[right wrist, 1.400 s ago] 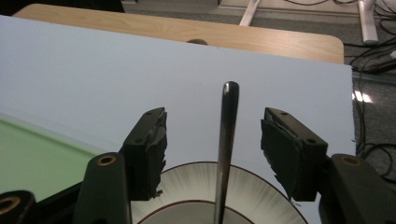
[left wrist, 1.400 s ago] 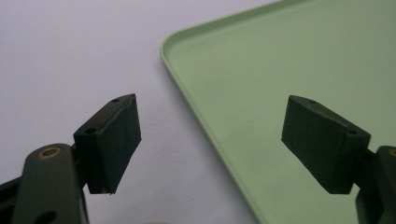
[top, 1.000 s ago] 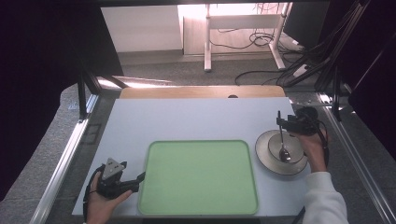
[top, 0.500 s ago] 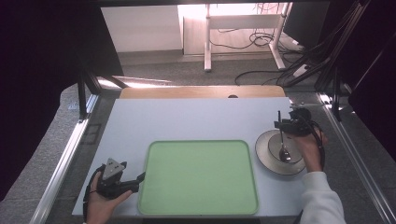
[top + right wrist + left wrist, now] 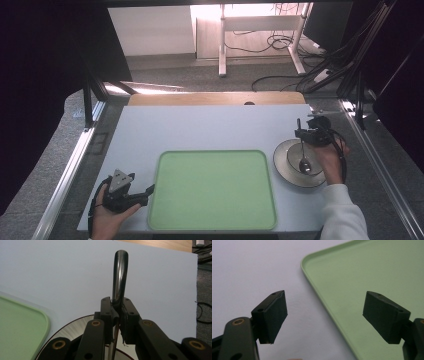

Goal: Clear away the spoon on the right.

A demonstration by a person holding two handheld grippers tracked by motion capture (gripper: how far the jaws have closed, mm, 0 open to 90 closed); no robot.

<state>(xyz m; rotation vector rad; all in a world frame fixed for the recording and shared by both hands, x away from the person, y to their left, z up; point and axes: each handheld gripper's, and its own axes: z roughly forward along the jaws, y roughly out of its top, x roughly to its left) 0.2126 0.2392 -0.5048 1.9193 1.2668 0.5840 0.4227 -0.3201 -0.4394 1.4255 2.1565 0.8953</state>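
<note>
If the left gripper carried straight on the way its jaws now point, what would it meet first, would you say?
Most likely the light green plastic tray: the left gripper, jaws open, points at its near rounded corner. One jaw already seems to hang over the rim, though depth is unclear.

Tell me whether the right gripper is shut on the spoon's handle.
Shut on it. The right gripper's black jaws, which have just been closing, pinch the dark metal spoon by its handle above the round silver plate.
</note>
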